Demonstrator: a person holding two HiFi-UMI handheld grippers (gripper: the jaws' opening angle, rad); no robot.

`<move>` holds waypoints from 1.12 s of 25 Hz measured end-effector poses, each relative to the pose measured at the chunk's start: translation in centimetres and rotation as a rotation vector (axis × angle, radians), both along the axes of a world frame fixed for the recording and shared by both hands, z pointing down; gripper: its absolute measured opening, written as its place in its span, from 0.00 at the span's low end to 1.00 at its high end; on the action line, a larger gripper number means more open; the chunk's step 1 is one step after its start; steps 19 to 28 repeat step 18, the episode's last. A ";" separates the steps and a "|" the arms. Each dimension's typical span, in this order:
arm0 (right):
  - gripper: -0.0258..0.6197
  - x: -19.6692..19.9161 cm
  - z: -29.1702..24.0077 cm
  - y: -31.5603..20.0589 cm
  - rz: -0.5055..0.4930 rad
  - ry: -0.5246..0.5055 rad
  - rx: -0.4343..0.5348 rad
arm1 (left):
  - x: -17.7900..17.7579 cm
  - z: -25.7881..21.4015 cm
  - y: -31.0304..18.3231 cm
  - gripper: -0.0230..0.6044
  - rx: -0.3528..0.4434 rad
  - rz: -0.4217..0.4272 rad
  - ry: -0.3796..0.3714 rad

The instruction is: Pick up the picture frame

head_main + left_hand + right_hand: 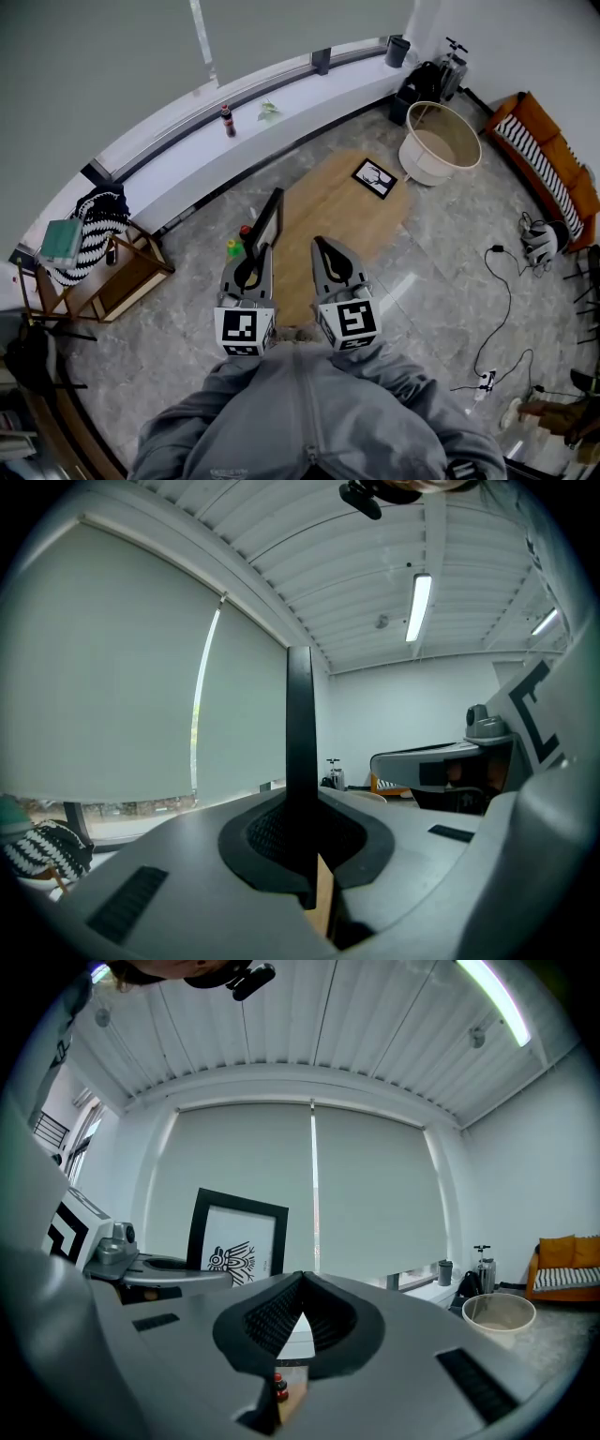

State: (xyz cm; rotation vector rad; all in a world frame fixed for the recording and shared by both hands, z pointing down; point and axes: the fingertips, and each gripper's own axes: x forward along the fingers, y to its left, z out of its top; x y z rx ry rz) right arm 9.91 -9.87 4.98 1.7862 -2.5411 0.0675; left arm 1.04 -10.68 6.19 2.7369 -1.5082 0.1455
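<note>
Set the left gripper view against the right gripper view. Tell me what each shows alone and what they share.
Left gripper view only: the picture frame seen edge-on, clamped in the left tool, and a striped cloth low at the left. Right gripper view only: the frame's printed face, the right tool closed on nothing, and a red-capped bottle showing through the gap below its jaws. Both: the frame itself, the blind drawn over the window, and the ribbed ceiling.
</note>
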 end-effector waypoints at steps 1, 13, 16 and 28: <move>0.09 -0.1 0.0 0.0 -0.002 -0.001 0.001 | -0.1 0.0 0.0 0.08 0.001 0.000 -0.001; 0.09 -0.9 0.7 0.2 -0.016 -0.013 -0.015 | -0.4 0.5 0.7 0.08 -0.012 0.005 0.000; 0.09 -1.5 0.7 0.1 -0.019 -0.011 -0.013 | -0.8 0.7 0.7 0.08 -0.016 0.009 0.004; 0.09 -1.9 0.7 0.1 -0.022 -0.009 -0.014 | -1.2 0.8 0.7 0.08 -0.018 0.011 0.006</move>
